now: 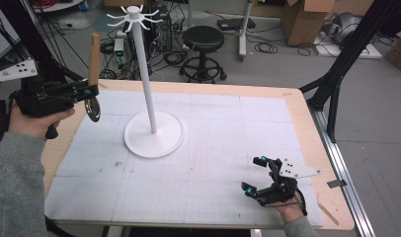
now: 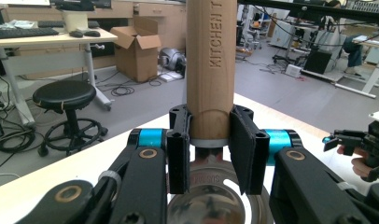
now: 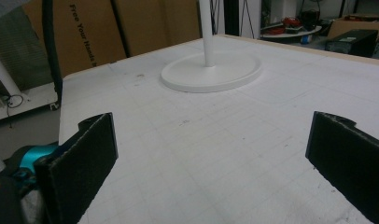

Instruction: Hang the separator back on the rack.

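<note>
The left claw [image 2: 209, 156] grips a wooden handle [image 2: 211, 65] stamped "KITCHEN".

stool [image 1: 203, 39]: black, on the floor beyond the bench
cardboard box [image 1: 304, 19]: open, far right floor
cables [image 1: 267, 47]: loose on the floor

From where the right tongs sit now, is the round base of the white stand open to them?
Probably yes. The right tongs are open and hold nothing, and bare white mat lies between them and the white stand's round base. The left tongs, shut on the wooden-handled pizza cutter, are off to the side.
</note>
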Motion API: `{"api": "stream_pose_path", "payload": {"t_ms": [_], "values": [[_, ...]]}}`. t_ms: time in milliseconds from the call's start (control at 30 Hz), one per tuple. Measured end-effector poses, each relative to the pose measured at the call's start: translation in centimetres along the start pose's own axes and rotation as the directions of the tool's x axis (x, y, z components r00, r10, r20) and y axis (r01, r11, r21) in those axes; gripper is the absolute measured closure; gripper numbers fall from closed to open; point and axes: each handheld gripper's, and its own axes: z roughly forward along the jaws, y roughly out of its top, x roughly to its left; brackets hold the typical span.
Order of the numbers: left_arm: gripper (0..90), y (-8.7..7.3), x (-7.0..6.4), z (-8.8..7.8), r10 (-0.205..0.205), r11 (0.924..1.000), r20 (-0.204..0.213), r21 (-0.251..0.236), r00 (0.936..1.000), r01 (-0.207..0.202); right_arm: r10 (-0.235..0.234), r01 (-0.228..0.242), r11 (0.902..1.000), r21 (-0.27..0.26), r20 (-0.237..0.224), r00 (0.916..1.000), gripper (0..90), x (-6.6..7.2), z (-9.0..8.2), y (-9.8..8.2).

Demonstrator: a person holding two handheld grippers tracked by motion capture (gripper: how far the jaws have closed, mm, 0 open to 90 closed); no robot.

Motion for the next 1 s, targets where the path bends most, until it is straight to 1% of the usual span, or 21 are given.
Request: {"api": "stream_pose_path", "payload": {"t_ms": [100,233,367,467,700,733,767,867,1000], "values": [[69.3,0.5,-0.2,0.2,0.002,1.0000,0.009,-0.009,1.0000,-0.002,-0.002,0.002,1.0000,0.002,0.000,1.0000,1.2,0.1,0.0,0.0],[69.3,1.0,-0.4,0.4,0.012,0.9999,0.006,-0.009,0.9999,-0.012,-0.002,0.002,1.0000,0.002,0.001,1.0000,1.2,0.1,0.0,0.0],[69.3,1.2,-0.7,0.8,0.017,0.9995,0.010,-0.026,0.9998,-0.017,0.001,-0.001,1.0000,0.005,-0.001,1.0000,1.2,0.1,0.0,0.0],[69.3,1.5,-0.8,1.0,0.024,0.9993,0.009,-0.029,0.9997,-0.023,-0.003,0.003,1.0000,0.003,-0.001,1.0000,1.2,0.1,0.0,0.0],[69.3,2.0,-0.8,1.3,0.020,0.9993,0.006,-0.031,0.9998,-0.019,-0.001,0.001,1.0000,0.003,-0.004,1.0000,1.2,0.1,0.0,0.0],[69.3,2.0,-0.8,1.3,0.021,0.9994,0.012,-0.029,0.9997,-0.021,-0.003,0.003,1.0000,0.002,-0.006,1.0000,1.2,0.1,0.0,0.0],[69.3,2.0,-0.8,1.4,0.015,0.9995,0.010,-0.027,0.9998,-0.014,-0.002,0.002,1.0000,0.003,-0.006,1.0000,1.2,0.1,0.0,0.0],[69.3,2.1,-0.7,1.6,0.018,0.9997,0.007,-0.019,0.9998,-0.018,-0.005,0.005,1.0000,0.000,-0.005,1.0000,1.2,0.1,0.0,0.0],[69.3,2.3,-0.7,1.6,0.014,0.9996,0.004,-0.026,0.9999,-0.014,-0.001,0.001,1.0000,0.002,-0.005,1.0000,1.2,0.1,0.0,0.0]]}}
